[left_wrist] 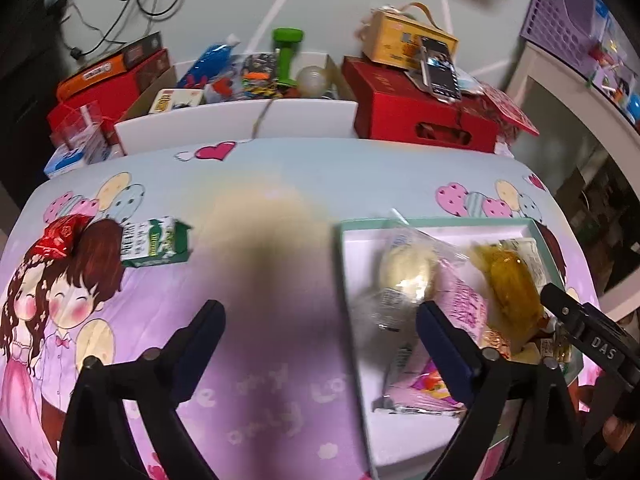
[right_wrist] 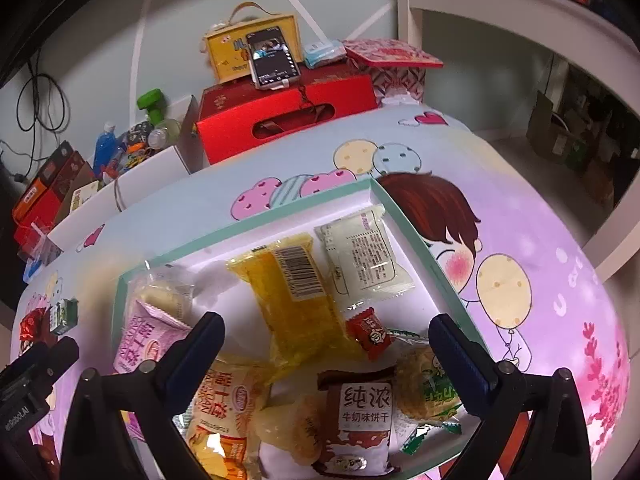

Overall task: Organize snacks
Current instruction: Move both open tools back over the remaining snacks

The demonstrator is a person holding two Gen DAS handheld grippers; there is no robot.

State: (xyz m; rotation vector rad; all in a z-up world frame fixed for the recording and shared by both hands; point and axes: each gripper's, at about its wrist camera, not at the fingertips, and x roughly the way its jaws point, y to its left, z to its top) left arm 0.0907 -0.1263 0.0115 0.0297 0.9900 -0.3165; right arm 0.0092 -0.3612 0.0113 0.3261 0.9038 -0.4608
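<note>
Right tongs (right_wrist: 326, 364): spread wide, gripping nothing, hung over the snack heap at 6 o'clock of the box (right_wrist: 416, 240), probably just clear of a drop.
Left tongs (left_wrist: 320, 344): agape, empty, over bare worktop (left_wrist: 280, 400).
Green carton (left_wrist: 158, 242) and red sweet (left_wrist: 60, 236): loose at 10 o'clock, well apart from the box, seemingly left to collect.

The left gripper (left_wrist: 320, 312) is wide open above the cartoon cloth (left_wrist: 280, 360), with nothing in it. A green box (left_wrist: 156, 242) lies near the cloth's left edge. A tray (left_wrist: 440, 226) at the right edge holds wrapped snacks (left_wrist: 408, 270).
</note>
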